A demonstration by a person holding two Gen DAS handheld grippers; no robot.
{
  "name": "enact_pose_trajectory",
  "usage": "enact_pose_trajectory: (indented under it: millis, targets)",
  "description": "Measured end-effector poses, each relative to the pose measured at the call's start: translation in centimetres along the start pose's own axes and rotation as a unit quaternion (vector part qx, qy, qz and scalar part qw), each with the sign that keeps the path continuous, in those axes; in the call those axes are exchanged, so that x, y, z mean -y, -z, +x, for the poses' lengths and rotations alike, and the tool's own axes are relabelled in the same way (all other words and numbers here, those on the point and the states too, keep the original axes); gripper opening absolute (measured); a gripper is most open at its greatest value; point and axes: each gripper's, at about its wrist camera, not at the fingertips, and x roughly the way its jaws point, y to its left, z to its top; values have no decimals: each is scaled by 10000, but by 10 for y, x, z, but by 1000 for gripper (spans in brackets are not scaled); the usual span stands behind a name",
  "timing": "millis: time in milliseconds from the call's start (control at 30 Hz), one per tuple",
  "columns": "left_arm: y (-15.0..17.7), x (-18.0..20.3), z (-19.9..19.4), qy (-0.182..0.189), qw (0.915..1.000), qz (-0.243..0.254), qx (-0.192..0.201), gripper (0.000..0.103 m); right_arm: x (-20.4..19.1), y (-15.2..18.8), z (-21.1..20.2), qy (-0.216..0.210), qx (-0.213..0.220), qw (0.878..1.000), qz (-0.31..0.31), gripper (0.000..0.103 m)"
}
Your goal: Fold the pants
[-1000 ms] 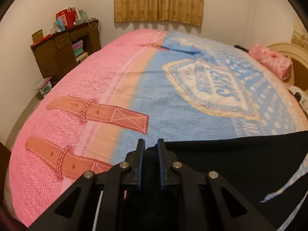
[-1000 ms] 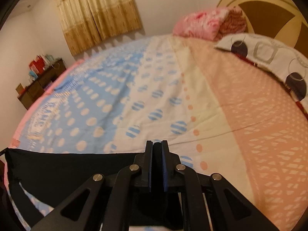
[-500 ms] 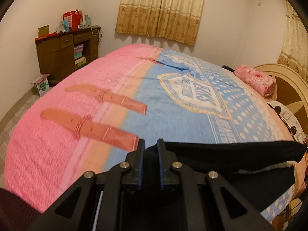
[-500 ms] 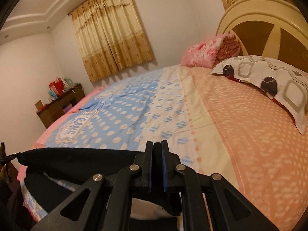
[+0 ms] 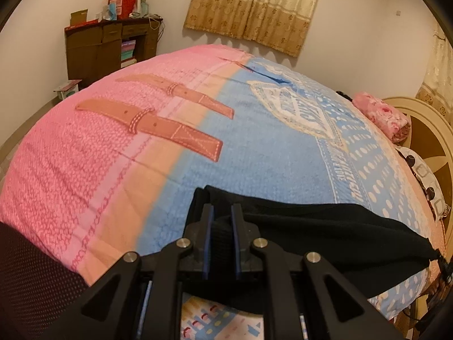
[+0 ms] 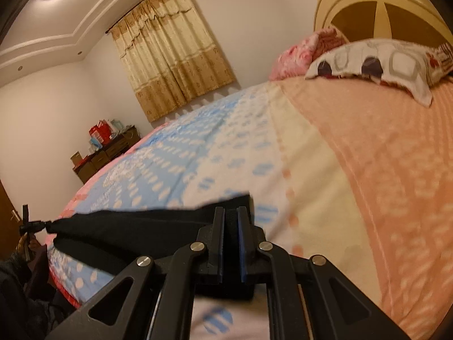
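I see the black pants (image 5: 325,226) stretched in a taut band above the patterned bedspread (image 5: 254,147), strung between my two tools. My left gripper (image 5: 220,212) is clamped on one end of the cloth, my right gripper (image 6: 230,215) on the other. A pillow (image 6: 376,65) lies by the headboard (image 6: 376,2).

Home bedroom: big bed (image 5: 254,147) w/ printed blanket, pillow (image 6: 376,62), headboard (image 6: 376,8), curtains (image 5: 254,8), wood dresser (image 5: 96,48).
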Motion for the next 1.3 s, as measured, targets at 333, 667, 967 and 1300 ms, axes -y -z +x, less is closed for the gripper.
enact_pose_trajectory:
  millis: [333,667,967,1300]
  targets:
    - [21,-3,-23,-444,9987,266,16,23,22,33,-23,423,20,9985,335,32]
    - [26,-14,-59,-556,9980,12,291,25,13,30,-47,617,639,9928,805,41]
    - [43,67,-38,-212,9964,824,-40,48,-96,3,-16,-357,420,9985,52,54]
    - [34,33,-3,-708,9930,740,-585,48,-287,34,97,-1814,-949,9672,-1507,54]
